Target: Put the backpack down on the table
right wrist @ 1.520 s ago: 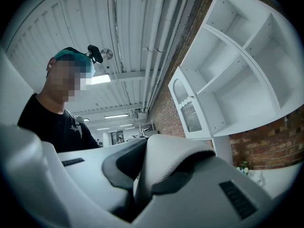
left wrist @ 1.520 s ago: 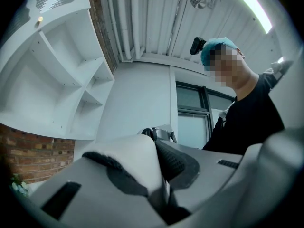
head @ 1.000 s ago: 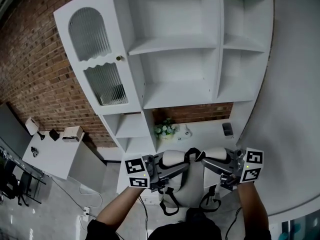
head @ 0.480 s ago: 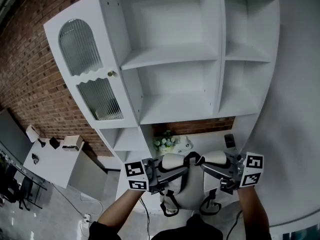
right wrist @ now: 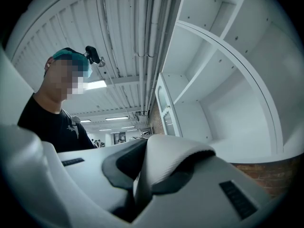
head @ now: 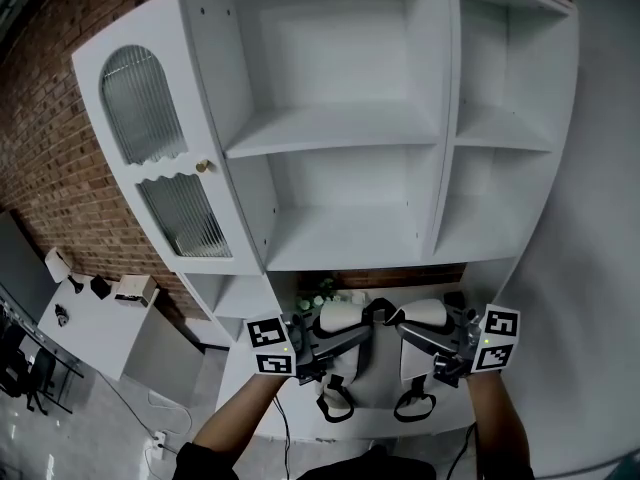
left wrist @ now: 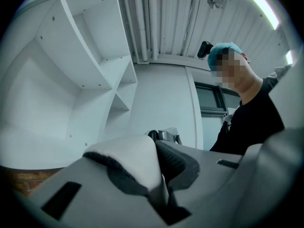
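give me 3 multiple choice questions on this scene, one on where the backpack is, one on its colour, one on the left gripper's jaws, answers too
1. Where is the backpack?
A) on the top shelf
B) between the two grippers, below the shelf unit
C) on the floor by the chairs

2. What is its main colour?
A) red
B) white
C) green

3. The jaws of the left gripper are:
A) shut on a strap
B) wide apart and empty
C) out of every view

Answers:
1 B: the head view shows it held between the left gripper and the right gripper, under the shelves.
2 B: its body is white with black trim.
3 A: the left gripper view shows the jaws pinching the white strap.
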### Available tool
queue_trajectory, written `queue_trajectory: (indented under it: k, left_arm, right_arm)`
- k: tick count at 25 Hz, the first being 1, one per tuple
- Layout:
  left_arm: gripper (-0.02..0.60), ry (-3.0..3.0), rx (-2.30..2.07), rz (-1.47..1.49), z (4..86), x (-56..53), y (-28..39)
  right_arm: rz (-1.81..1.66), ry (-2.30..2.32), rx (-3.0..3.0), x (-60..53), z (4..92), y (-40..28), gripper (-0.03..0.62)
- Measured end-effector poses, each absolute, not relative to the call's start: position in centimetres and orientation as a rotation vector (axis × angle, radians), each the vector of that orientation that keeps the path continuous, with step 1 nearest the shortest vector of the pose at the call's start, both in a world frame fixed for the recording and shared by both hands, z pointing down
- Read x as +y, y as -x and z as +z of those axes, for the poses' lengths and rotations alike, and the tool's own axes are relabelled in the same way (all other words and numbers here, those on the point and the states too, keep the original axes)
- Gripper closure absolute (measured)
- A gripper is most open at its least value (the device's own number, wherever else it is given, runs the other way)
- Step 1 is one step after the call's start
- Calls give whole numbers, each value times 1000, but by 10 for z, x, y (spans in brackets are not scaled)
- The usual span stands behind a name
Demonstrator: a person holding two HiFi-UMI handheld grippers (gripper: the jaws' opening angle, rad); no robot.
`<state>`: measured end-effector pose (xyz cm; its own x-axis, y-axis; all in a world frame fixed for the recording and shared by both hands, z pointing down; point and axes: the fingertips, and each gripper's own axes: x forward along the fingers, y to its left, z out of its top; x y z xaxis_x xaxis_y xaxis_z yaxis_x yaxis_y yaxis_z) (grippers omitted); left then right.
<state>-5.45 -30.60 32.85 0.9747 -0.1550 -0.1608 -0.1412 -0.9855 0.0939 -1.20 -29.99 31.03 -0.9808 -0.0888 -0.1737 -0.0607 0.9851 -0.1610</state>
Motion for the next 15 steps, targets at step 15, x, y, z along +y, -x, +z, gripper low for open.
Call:
queue_trajectory:
  k: [15]
  left_arm:
    - [526,-3012,-271,-245,351,-363,41]
  right_arm:
    - [-303,21,2939,-356,334,-10,549]
